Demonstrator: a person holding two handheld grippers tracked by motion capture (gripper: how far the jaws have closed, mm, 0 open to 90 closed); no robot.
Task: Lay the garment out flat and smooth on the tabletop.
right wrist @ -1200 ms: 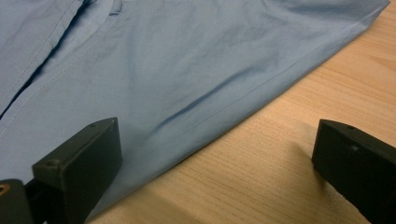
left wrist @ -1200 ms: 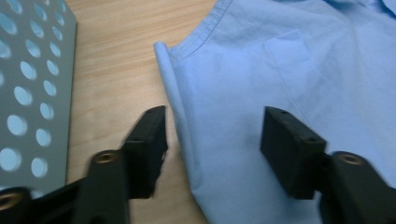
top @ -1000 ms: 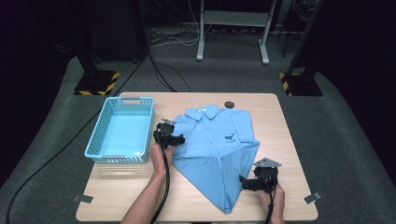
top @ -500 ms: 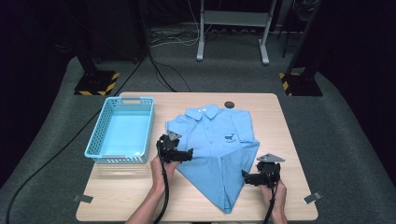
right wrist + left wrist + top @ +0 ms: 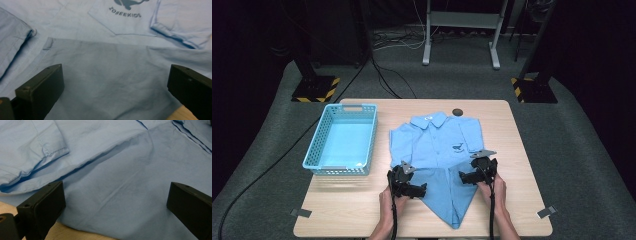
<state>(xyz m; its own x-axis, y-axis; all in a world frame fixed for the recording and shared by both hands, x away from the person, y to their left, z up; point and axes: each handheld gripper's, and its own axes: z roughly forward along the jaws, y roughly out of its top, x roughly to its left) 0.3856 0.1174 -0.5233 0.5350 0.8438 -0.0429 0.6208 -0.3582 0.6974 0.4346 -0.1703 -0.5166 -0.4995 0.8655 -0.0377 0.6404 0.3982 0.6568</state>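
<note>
- We have one light blue shirt (image 5: pixel 437 150) lying flat near the middle of the table (image 5: pixel 522 210), collar away from us, its lower part already turned up and lying skewed, so a point of cloth hangs toward the near edge.
- We judge the step in hand to be folding: both side sleeves are tucked in, and the bottom flap is what remains to straighten or fold again.
- Our left gripper (image 5: pixel 408 186) sits at the shirt's near-left edge; in the left gripper view its jaws stand wide apart over the cloth (image 5: pixel 117 195), gripping nothing.
- Our right gripper (image 5: pixel 477 172) rests at the shirt's near-right edge, jaws likewise spread, the printed pocket (image 5: pixel 125 17) just beyond them.
- Next, we think, each gripper must close on a corner of the flap and carry it evenly toward the collar.
- Left of the shirt stands one blue basket (image 5: pixel 314 155), with nothing in it.
- Beyond the collar, to the right, lies one small dark disc (image 5: pixel 457 112).
- Counted: one shirt, two grippers, one basket, one disc.
</note>
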